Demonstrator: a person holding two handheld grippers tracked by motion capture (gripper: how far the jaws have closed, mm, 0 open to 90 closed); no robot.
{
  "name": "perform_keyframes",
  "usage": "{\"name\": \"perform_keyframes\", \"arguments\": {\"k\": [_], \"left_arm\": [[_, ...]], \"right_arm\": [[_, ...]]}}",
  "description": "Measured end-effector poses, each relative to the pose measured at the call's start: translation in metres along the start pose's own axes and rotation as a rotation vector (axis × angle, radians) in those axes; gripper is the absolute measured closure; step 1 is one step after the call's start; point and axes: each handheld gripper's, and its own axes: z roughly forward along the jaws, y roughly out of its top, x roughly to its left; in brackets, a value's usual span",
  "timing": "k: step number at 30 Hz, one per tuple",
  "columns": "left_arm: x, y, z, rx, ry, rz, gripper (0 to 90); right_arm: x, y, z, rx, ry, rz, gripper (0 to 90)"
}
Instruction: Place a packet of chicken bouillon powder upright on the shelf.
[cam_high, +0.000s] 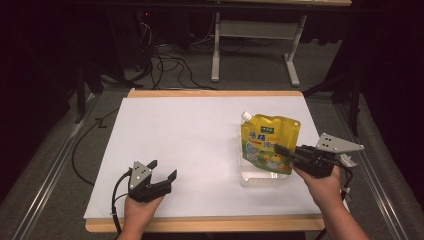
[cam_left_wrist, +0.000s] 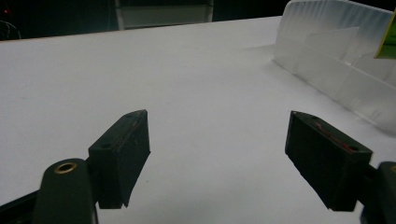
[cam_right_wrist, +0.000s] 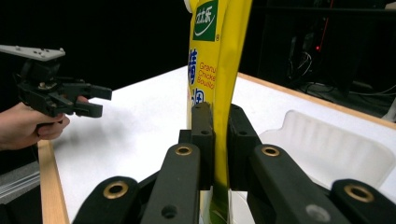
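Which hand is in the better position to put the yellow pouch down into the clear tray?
The right. Its claw is already shut on the yellow pouch, holding it upright just above the clear tray. The left claw is open, holds nothing and rests far off on the white table.

The left gripper rests low with jaws spread wide, while the right gripper is clamped tight, held level.

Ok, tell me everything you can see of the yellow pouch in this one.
The yellow glossy plastic stand-up pouch has a white screw spout at its top left corner, green and red printing and a food picture. It hangs upright, lower edge over the clear ribbed plastic tray. The right gripper is shut on its right edge; whether its base touches the tray is unclear.
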Motion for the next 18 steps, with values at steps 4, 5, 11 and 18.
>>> {"name": "perform_keyframes", "arguments": {"k": [4, 5, 11, 18], "left_arm": [[0.000, 0.000, 0.000, -0.002, 0.001, 0.000, 22.7], [0.001, 0.000, 0.000, -0.003, 0.000, -0.001, 22.7], [0.000, 0.000, 0.000, -0.003, 0.001, -0.001, 22.7], [0.000, 0.000, 0.000, 0.001, 0.000, -0.001, 22.7]], "right_arm": [[-0.001, -0.005, 0.006, 0.015, -0.004, 0.011, 85.6], [-0.002, -0.007, 0.008, 0.019, -0.010, 0.013, 85.6], [-0.003, -0.016, 0.014, 0.036, -0.023, 0.020, 85.6], [-0.004, -0.029, 0.021, 0.050, -0.036, 0.027, 85.5]]}}
